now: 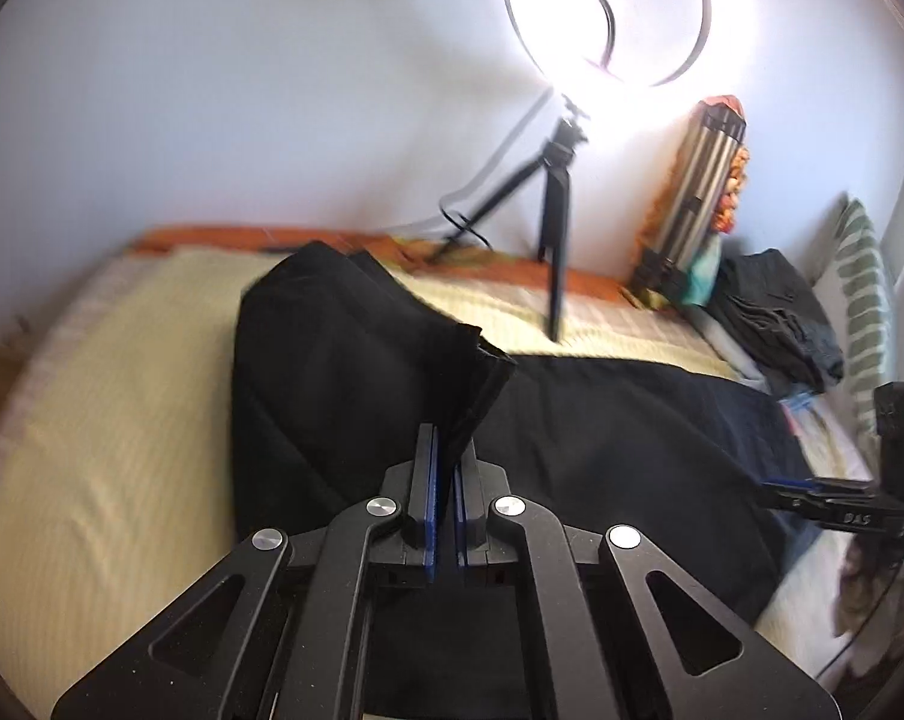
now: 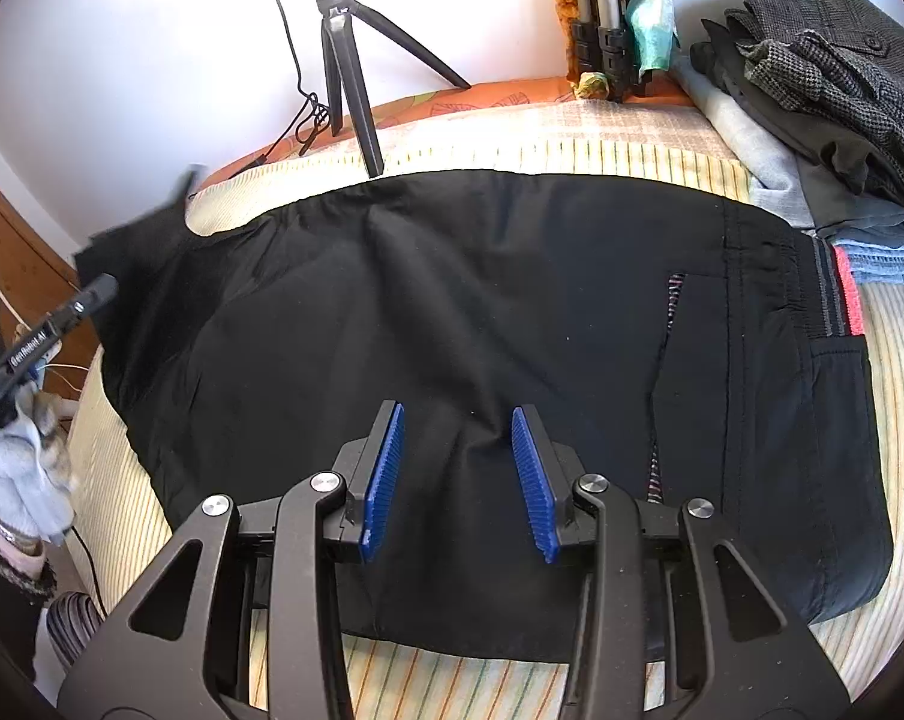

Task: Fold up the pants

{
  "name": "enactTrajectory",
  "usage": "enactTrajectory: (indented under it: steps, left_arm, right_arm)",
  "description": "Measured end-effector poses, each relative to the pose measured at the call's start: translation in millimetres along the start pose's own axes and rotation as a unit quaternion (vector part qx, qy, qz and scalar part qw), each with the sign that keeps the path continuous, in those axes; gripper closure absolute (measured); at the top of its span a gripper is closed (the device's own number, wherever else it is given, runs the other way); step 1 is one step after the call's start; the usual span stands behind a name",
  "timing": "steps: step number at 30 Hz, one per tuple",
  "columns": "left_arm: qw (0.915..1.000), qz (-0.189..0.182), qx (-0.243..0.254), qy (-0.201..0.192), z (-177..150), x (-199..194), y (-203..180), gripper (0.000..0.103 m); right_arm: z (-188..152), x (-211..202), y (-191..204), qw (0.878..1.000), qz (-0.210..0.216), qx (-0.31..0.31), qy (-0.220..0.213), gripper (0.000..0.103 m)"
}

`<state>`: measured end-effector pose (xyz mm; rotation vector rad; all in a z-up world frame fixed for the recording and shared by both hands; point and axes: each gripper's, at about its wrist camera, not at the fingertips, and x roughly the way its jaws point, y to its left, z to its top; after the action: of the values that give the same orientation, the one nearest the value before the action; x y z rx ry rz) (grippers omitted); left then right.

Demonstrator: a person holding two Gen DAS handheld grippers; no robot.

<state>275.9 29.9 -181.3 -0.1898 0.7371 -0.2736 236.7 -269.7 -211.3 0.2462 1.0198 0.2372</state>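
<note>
Black pants [image 2: 463, 312] lie across a cream striped bedspread [image 2: 631, 156], with the waistband [image 2: 835, 288] at the right. My left gripper [image 1: 449, 450] is shut on the leg end of the pants [image 1: 344, 360] and holds it lifted and folded over the rest. It also shows at the left edge of the right wrist view [image 2: 92, 294]. My right gripper [image 2: 457, 438] is open and empty, low over the middle of the pants near their front edge. It also shows at the right of the left wrist view [image 1: 775, 489].
A small black tripod [image 2: 350, 66] with a lit ring light [image 1: 607, 6] stands at the back of the bed. A folded metal stand [image 1: 697, 192] leans on the wall. A stack of folded clothes [image 2: 823, 78] lies at the back right.
</note>
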Motion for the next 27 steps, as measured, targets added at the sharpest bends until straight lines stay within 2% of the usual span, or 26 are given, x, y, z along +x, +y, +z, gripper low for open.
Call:
enactTrajectory:
  steps: [2,4,5,6,10,11,13,17,23,27]
  left_arm:
    - [0.9998,-0.013,0.004,0.014,-5,6,-7,0.101]
    - [0.9994,-0.023,0.010,0.022,-9,6,-14,0.101]
    - [0.9993,-0.029,0.010,0.023,-11,7,-18,0.101]
    - [0.9991,-0.034,0.008,0.025,-12,6,-20,0.101]
    - [0.9989,-0.042,0.000,0.022,-13,4,-21,0.101]
    - [0.9990,-0.041,0.001,0.020,-13,3,-21,0.101]
    - [0.9989,-0.041,0.002,0.020,-14,1,-19,0.101]
    - [0.9988,-0.045,0.008,0.019,-16,-3,-21,0.101]
    - [0.9985,-0.046,0.021,0.020,-21,-6,-23,0.101]
    - [0.9983,-0.051,0.018,0.019,-23,-7,-23,0.101]
  right_arm:
    - [0,0,0,1.000,0.016,0.009,0.001,0.063]
    - [2,1,1,0.999,0.031,0.017,0.005,0.055]
    - [4,2,3,0.999,0.044,0.021,0.008,0.047]
    - [9,4,7,0.998,0.061,0.027,0.010,0.041]
    - [34,22,23,0.988,0.141,0.047,0.033,0.031]
    - [44,32,29,0.984,0.166,0.054,0.042,0.030]
    - [59,50,39,0.978,0.192,0.066,0.051,0.030]
    - [88,101,70,0.957,0.255,0.104,0.088,0.030]
    - [105,151,112,0.948,0.270,0.119,0.122,0.030]
    - [109,163,130,0.947,0.274,0.114,0.123,0.043]
